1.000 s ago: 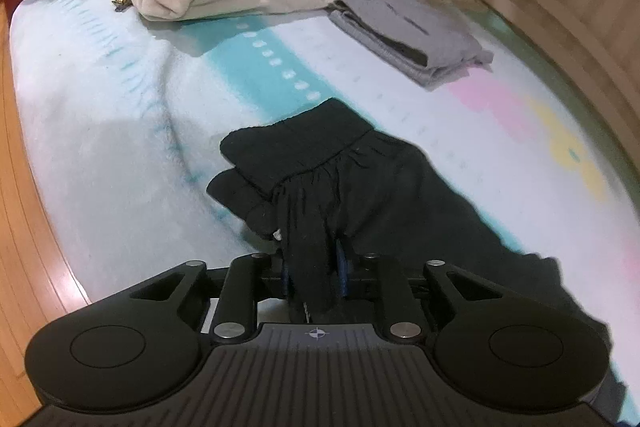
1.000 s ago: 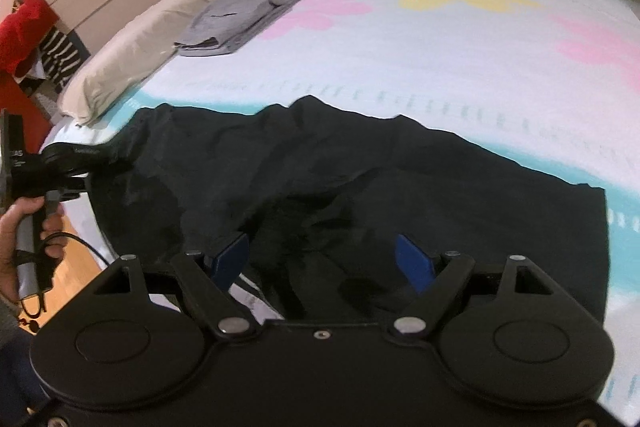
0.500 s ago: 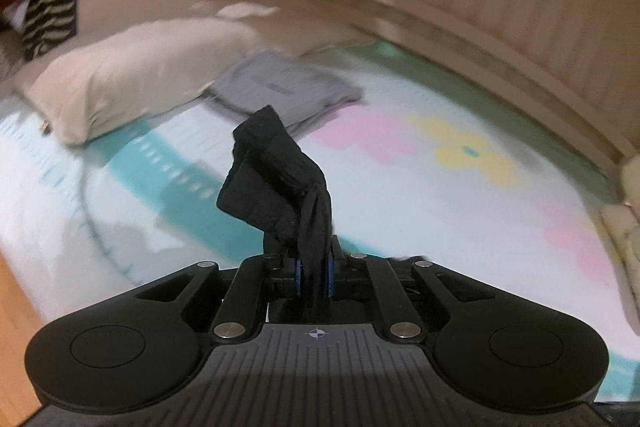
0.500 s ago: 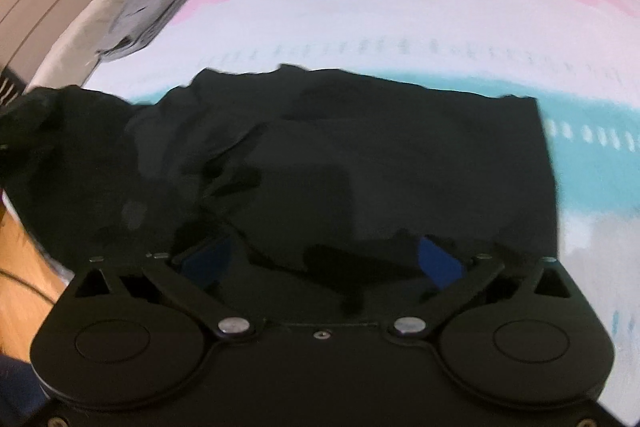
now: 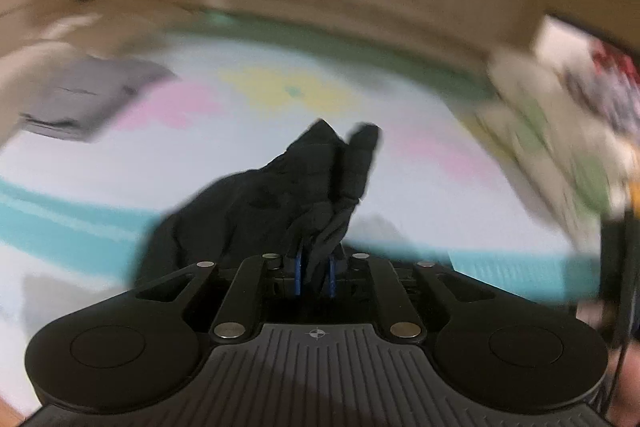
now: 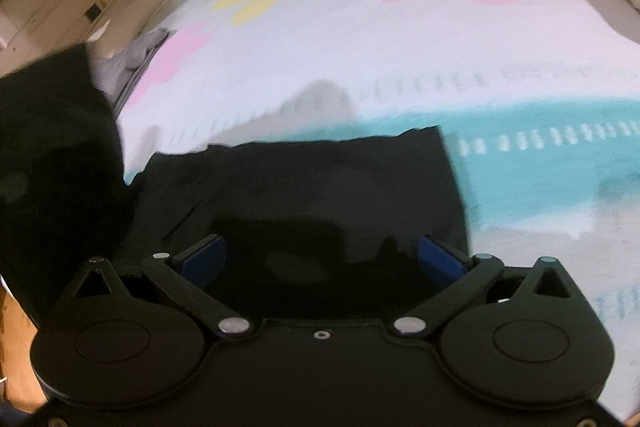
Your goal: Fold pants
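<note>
Our black pants point(image 6: 304, 195) lie partly flat on the flowered bedspread point(image 6: 400, 39), one bunched end lifted clear in our left gripper point(image 5: 314, 273), clamped tight on it. Our right gripper point(image 6: 320, 259), jaws just spread wide, hovers above the flat cloth, gripping nothing.

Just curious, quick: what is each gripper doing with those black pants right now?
Left gripper: shut on a bunch of the black pants.
Right gripper: open wide over the pants, gripping nothing.
</note>
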### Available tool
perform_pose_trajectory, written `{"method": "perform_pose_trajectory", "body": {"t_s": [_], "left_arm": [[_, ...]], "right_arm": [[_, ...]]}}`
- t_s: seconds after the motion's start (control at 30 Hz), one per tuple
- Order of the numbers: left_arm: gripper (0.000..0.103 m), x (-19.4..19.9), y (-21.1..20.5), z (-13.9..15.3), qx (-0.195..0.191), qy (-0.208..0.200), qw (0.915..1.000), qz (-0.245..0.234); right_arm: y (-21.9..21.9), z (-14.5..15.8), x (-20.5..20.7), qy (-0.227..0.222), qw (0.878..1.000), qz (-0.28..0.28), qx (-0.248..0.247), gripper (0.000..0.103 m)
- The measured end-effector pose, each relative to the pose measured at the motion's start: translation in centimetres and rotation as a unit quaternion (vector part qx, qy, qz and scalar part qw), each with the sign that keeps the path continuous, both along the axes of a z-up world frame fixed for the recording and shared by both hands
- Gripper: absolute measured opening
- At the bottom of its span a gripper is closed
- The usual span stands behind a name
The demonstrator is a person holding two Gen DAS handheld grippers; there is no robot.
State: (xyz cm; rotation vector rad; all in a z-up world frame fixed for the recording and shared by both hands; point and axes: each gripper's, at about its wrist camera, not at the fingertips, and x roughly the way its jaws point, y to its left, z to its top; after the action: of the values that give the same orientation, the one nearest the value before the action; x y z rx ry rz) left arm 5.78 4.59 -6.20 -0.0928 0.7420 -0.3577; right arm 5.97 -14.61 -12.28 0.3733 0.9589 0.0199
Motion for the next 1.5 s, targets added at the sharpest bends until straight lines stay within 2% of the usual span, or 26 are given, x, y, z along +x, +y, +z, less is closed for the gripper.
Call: {"method": "perform_pose_trajectory", "body": {"t_s": [0.1,0.17,0.27,0.33,0.37,0.4,0.47,0.57,0.63,0.73,0.8,1.03,1.07,1.13,1.17,1.2,1.23,1.33,1.4,1.5], "left_arm": [[0.027,0.1,-2.6,-3.3,0.015,0.051,0.9973,-0.051],[0.028,0.0,-3.4,-4.8,0.023,0.077,0.9933,-0.083],[0.029,-0.5,-3.0,-4.7,0.014,0.072,0.9918,-0.105],[0.030,-0.3,-1.5,-3.6,-0.002,0.047,0.9942,-0.096],[0.035,-0.4,-0.7,-3.2,-0.013,0.036,0.9953,-0.089],[0.047,0.0,0.6,-2.7,-0.028,0.026,0.9968,-0.070],[0.059,1.1,2.7,-2.4,-0.041,0.025,0.9986,-0.023],[0.059,2.8,4.5,-3.6,-0.018,0.061,0.9970,0.044],[0.059,3.7,5.1,-5.1,0.006,0.094,0.9931,0.069],[0.059,4.6,5.0,-7.7,0.068,0.130,0.9872,0.062],[0.059,5.1,4.8,-9.3,0.096,0.147,0.9832,0.049],[0.060,6.0,5.9,-9.9,0.071,0.164,0.9823,0.058],[0.060,6.0,6.1,-9.8,0.066,0.165,0.9823,0.060],[0.060,5.8,6.7,-9.2,0.054,0.162,0.9832,0.065],[0.060,5.6,7.0,-8.8,0.048,0.157,0.9839,0.071],[0.060,5.5,7.3,-8.4,0.042,0.151,0.9846,0.078],[0.060,5.3,7.7,-7.9,0.037,0.145,0.9850,0.087],[0.060,5.0,9.3,-6.1,0.026,0.126,0.9838,0.125],[0.060,5.0,10.2,-5.3,0.020,0.115,0.9825,0.145],[0.060,5.2,10.6,-4.7,0.019,0.108,0.9810,0.160]], "right_arm": [[-1.3,0.4,-0.3,-0.012,1.000,-0.019,-0.014,0.103],[-2.2,0.6,-0.4,-0.018,0.999,-0.031,-0.013,0.103],[-3.0,0.8,-0.5,-0.026,0.999,-0.046,0.004,0.103],[-3.1,1.0,-0.4,-0.034,0.998,-0.050,0.015,0.103],[-3.0,1.0,-0.3,-0.038,0.998,-0.050,0.020,0.103],[-2.9,1.1,0.0,-0.038,0.998,-0.046,0.027,0.103],[-2.4,1.0,0.3,-0.037,0.998,-0.034,0.044,0.103],[-1.3,0.4,1.0,-0.027,0.998,-0.015,0.058,0.103],[-0.3,-0.3,1.5,-0.013,0.998,-0.001,0.058,0.103],[1.1,-1.4,2.4,0.008,0.998,0.024,0.055,0.103],[2.0,-2.2,2.8,0.022,0.998,0.039,0.043,0.103],[3.6,-4.4,3.7,0.056,0.996,0.067,0.020,0.103],[3.6,-4.4,3.6,0.053,0.996,0.073,0.020,0.100],[3.7,-4.3,3.5,0.042,0.995,0.089,0.026,0.083],[3.8,-4.1,3.5,0.042,0.995,0.092,0.022,0.065],[4.0,-3.9,3.5,0.042,0.994,0.097,0.016,0.054],[4.2,-3.7,3.5,0.042,0.994,0.102,0.014,0.050],[4.5,-2.8,3.1,0.029,0.994,0.107,0.018,0.028],[5.1,-1.5,2.4,0.003,0.992,0.122,0.012,0.020],[5.3,1.7,0.5,-0.046,0.988,0.145,0.005,0.019]]}}
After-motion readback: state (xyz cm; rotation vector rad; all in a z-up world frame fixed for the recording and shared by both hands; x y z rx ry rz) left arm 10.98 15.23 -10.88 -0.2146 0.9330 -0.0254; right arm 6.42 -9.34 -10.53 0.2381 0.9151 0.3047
